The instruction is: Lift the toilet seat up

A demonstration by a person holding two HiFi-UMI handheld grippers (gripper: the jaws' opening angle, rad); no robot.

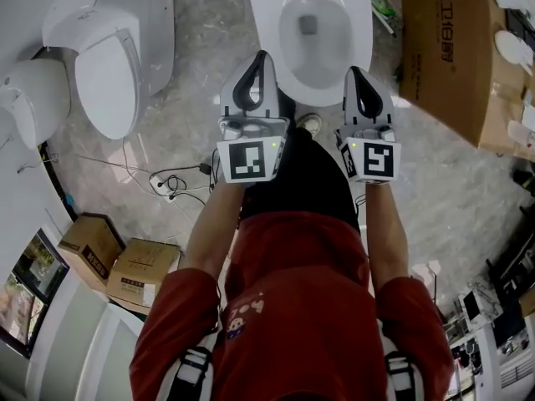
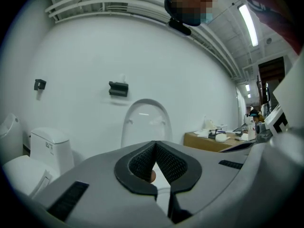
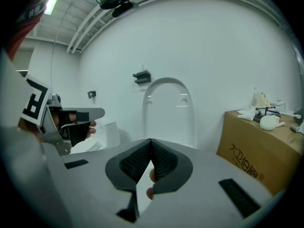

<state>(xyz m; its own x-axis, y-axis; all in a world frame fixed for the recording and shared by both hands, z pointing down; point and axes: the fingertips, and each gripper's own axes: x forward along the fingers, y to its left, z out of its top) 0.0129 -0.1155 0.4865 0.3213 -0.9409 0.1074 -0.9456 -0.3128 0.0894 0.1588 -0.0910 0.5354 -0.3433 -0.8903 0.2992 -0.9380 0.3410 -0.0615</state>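
Presently, jaws shut, nothing held.
Left gripper (image 1: 260, 61) and right gripper (image 1: 354, 73) hung side by side, toilet (image 1: 268, 25) at 12 o'clock, lid (image 3: 168, 110) upright.

Toilet (image 1: 266, 11): white ceramic, glossy, smooth. Floor (image 1: 201, 40): mottled grey stone look, polished. Box (image 1: 443, 57): brown cardboard, matt. Left tongs (image 2: 154, 146): smooth matt grey plastic shell; pads (image 2: 172, 164) black, rough, cross-hatched.

Bright overhead strip light (image 2: 248, 25); dark, warped fisheye edges.
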